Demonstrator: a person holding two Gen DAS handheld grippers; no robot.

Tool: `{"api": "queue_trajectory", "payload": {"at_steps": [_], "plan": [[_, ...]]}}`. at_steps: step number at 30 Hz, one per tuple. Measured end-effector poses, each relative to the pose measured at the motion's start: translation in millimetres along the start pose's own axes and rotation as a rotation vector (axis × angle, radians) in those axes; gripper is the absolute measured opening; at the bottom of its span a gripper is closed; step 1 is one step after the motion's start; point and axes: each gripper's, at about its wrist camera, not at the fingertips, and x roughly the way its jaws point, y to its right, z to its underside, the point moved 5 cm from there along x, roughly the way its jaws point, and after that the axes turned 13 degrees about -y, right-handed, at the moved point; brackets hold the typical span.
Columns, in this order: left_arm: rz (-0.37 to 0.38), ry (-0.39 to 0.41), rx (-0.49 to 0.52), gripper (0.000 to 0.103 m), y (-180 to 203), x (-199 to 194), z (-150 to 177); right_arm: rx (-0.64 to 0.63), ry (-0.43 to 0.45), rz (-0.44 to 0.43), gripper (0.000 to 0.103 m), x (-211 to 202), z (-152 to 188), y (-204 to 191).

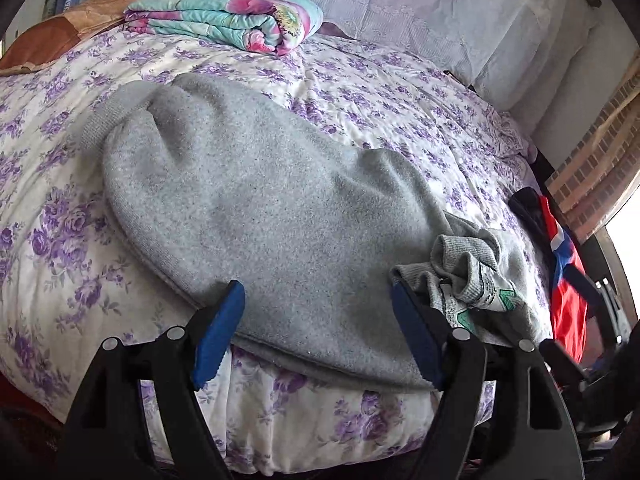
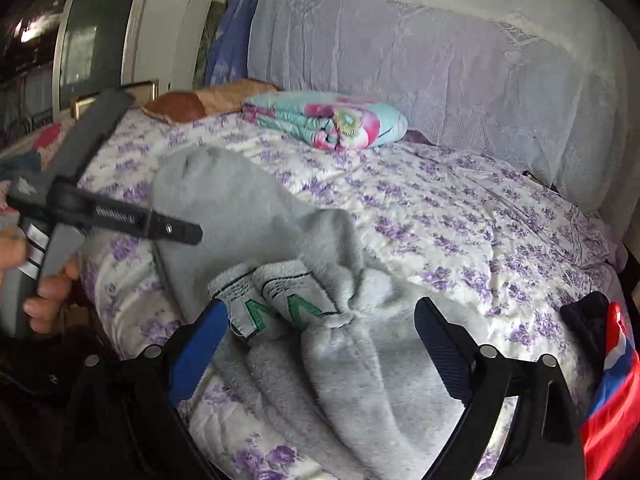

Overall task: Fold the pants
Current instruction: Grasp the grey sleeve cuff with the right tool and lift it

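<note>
Hovering both hands over the bed (image 1: pixel 360 92), I am keeping the left gripper (image 1: pixel 320 316) and right gripper (image 2: pixel 320 340) spread, gripping nothing; the pants (image 1: pixel 248 208) are lying just ahead, legs doubled, waistband bunched, folding unfinished.

- Bed (image 1: pixel 360 92) with white quilted cover, purple flower print.
- Grey fleece pants (image 1: pixel 256 208) lying across it, waistband end bunched, white label showing.
- Folded turquoise-pink floral blanket (image 1: pixel 224 16) at far side.
- Brown-tan pillow (image 1: pixel 60 28) beside blanket.
- Red-blue garment (image 1: pixel 564 280) at right edge.
</note>
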Motion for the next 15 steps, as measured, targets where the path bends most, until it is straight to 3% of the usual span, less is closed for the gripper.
{"api": "queue_trajectory", "payload": {"at_steps": [3,6,9,10,11,15], "plan": [[-0.003,0.005,0.003,0.077,3.8,2.9,2.4,-0.105,-0.033,0.061,0.096,11.5,-5.1,-9.9],[0.007,0.004,-0.008,0.077,3.2,2.2,6.0,-0.158,-0.092,0.085,0.087,37.0,-10.2,-16.5],[0.016,0.007,-0.012,0.076,1.0,-1.5,7.2,-0.162,-0.249,0.098,0.079,82.5,-6.1,-10.8],[0.019,0.008,-0.013,0.076,0.7,-2.2,7.7,-0.147,-0.285,0.049,0.042,91.2,-2.8,-8.7],[0.021,0.009,-0.014,0.077,0.2,-2.9,8.1,-0.105,-0.298,-0.011,0.027,93.2,-2.3,-3.5],[0.023,0.01,-0.009,0.077,-0.6,-2.9,8.8,0.009,-0.163,-0.067,0.019,56.7,-27.3,20.9]]}}
